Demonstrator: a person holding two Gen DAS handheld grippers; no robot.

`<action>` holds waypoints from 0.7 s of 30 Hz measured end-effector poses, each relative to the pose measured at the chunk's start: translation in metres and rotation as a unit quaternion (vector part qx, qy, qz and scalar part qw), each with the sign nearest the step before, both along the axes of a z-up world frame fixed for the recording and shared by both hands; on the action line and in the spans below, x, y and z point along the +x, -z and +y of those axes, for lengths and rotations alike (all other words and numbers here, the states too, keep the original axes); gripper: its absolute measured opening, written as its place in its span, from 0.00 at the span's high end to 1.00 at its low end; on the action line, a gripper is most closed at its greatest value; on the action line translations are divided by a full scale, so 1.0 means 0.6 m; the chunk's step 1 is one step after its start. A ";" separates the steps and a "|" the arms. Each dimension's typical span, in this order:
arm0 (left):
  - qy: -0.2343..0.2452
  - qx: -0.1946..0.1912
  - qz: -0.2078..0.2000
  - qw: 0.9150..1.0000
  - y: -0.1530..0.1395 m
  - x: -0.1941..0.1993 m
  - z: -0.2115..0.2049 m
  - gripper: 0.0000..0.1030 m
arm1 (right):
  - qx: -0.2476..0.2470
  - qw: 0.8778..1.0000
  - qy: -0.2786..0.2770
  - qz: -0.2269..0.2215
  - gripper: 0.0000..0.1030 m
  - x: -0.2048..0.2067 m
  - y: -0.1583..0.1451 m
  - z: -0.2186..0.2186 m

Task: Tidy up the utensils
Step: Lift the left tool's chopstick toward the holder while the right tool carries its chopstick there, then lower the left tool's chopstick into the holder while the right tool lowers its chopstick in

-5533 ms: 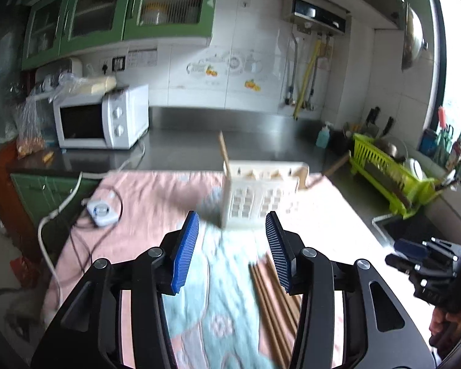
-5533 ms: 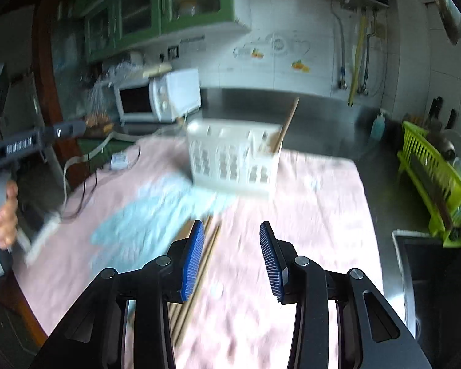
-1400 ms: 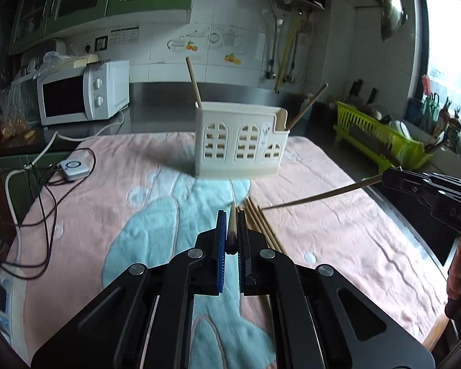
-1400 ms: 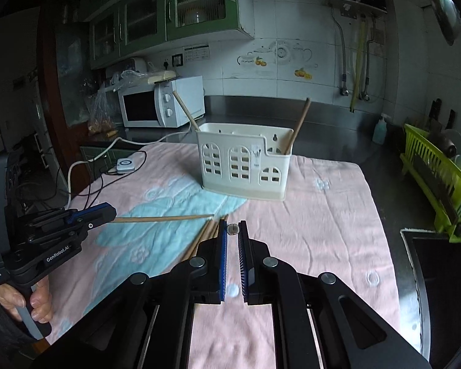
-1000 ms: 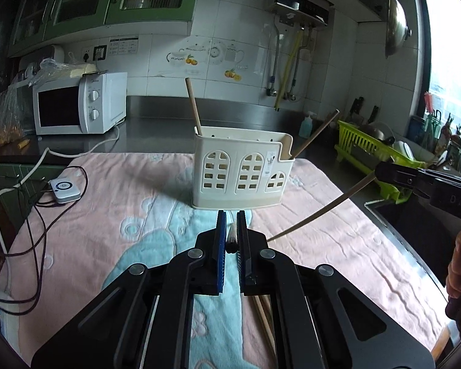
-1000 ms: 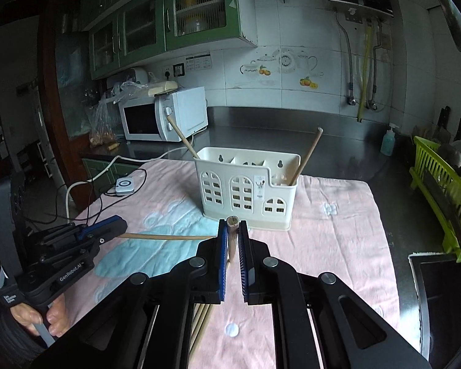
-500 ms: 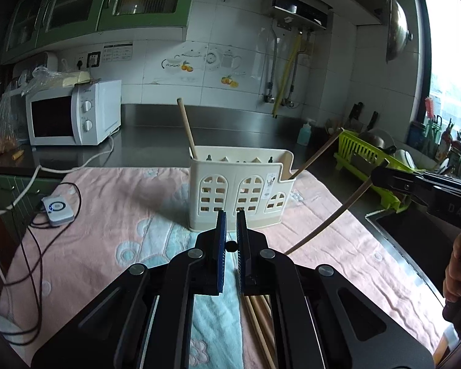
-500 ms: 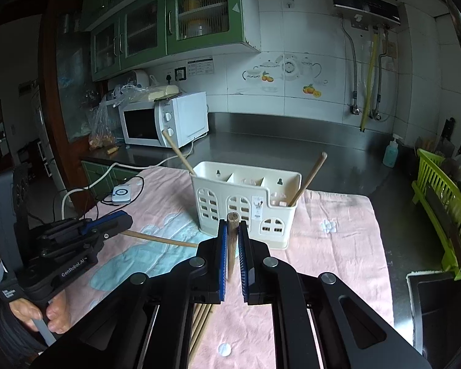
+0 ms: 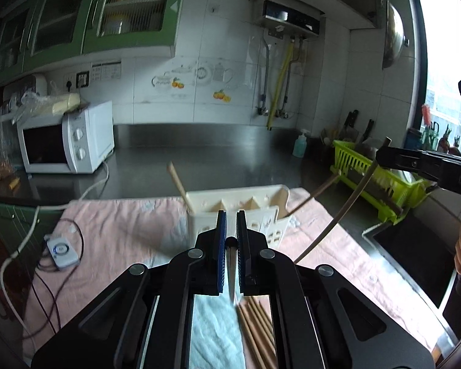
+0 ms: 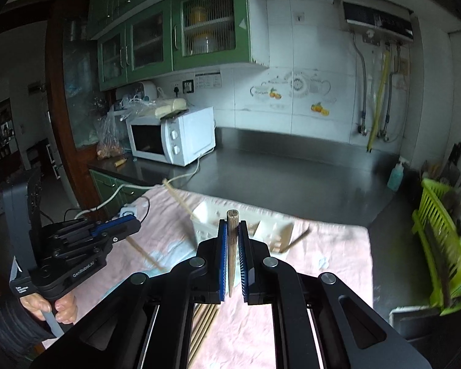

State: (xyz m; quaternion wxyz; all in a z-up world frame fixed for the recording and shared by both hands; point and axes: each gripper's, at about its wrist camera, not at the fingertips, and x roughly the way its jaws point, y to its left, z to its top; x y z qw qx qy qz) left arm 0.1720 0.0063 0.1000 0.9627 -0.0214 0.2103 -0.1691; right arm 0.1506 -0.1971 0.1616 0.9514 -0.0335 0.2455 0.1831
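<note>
A white utensil holder (image 9: 242, 206) stands on the pink cloth, with one chopstick (image 9: 176, 183) in its left end and one (image 9: 310, 195) in its right. My left gripper (image 9: 230, 224) is shut on a chopstick (image 9: 231, 264), just in front of and above the holder. My right gripper (image 10: 232, 230) is shut on a chopstick (image 10: 232, 240), raised above the holder (image 10: 246, 220). In the left wrist view that chopstick (image 9: 347, 212) hangs from the right gripper (image 9: 384, 155) down toward the cloth. Several loose chopsticks (image 9: 258, 329) lie on the cloth below me.
A microwave (image 9: 66, 143) stands at the back left on the steel counter. A white cable and a small device (image 9: 61, 250) lie at the cloth's left edge. A green dish rack (image 9: 375, 175) and a sink (image 9: 415, 255) are on the right.
Both grippers have risen and moved toward the holder with their chopsticks. The view now looks down into the holder's top.
</note>
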 end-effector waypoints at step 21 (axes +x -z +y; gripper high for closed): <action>-0.026 -0.074 -0.147 0.986 -0.201 0.074 0.004 0.95 | -0.011 0.998 0.038 -0.040 0.93 0.092 -0.097 -0.022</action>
